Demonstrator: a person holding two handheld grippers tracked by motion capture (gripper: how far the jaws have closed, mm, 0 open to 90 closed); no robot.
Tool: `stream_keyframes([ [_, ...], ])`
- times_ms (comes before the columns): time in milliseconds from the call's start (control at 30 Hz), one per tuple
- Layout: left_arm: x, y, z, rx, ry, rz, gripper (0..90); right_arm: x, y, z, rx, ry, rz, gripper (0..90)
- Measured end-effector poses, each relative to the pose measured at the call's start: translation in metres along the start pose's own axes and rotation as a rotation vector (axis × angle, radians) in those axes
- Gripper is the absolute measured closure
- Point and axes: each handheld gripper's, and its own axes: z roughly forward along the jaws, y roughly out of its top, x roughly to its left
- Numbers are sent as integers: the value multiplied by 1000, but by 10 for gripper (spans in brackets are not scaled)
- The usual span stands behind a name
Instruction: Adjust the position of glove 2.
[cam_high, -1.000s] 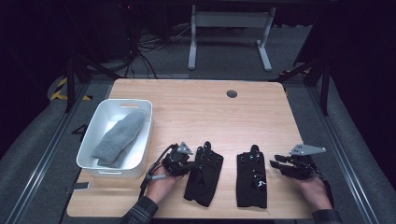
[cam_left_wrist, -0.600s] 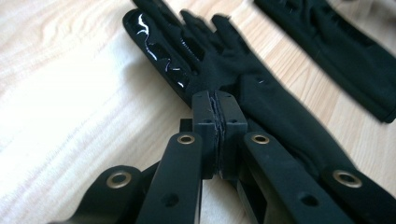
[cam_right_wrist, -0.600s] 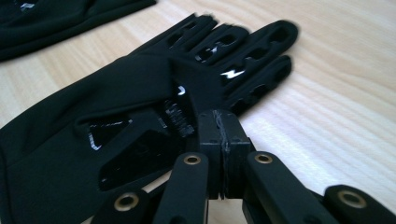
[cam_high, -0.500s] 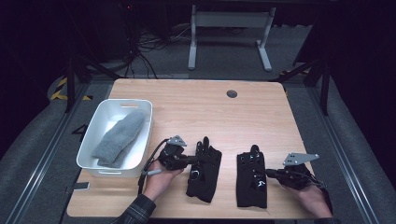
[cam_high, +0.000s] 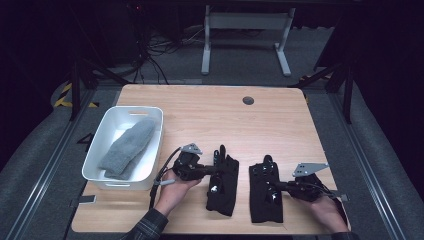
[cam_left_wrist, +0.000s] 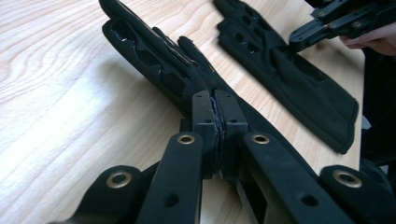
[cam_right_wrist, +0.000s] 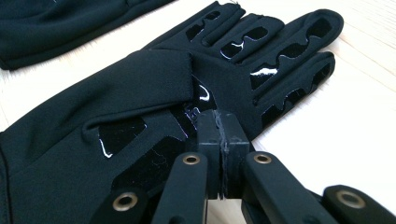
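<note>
Two black gloves lay side by side near the front edge of the counter, fingers pointing toward 12 o'clock. The left glove sat just at 3 o'clock of the left claw, and in the left claw view its pads were pressed together with a thin fold of that glove's edge pinched between them, the glove's fingers lifted slightly off the wood. The right glove lay flat, a small gap apart from the first at its 3 o'clock. The right claw came in from 3 o'clock onto its palm side; its jaws had just been closing, and in the right claw view they stood fully together at the glossy grip patches, though whether any cloth was caught between them I could not tell. Well apart at 9 o'clock of the gloves stood a white tub holding a grey mitten.
</note>
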Motion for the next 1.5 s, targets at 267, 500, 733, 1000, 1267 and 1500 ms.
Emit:
stream_keyframes([
  [267,-8,1,1,16,-44,7,888,8,11,11,8,-3,-23,900],
  [500,-13,0,-1,17,-58,16,888,9,11,12,9,-4,-18,900],
  [733,-16,1,1,7,-93,9,888,13,15,16,9,3,-28,900],
  [1000,-13,5,-4,-28,-130,-6,888,21,26,28,10,22,-53,900],
  [1267,-15,12,-6,-55,-159,-5,889,31,39,43,5,63,-82,900],
  [1500,-19,16,-1,-38,-149,16,888,43,53,59,3,86,-115,900],
])
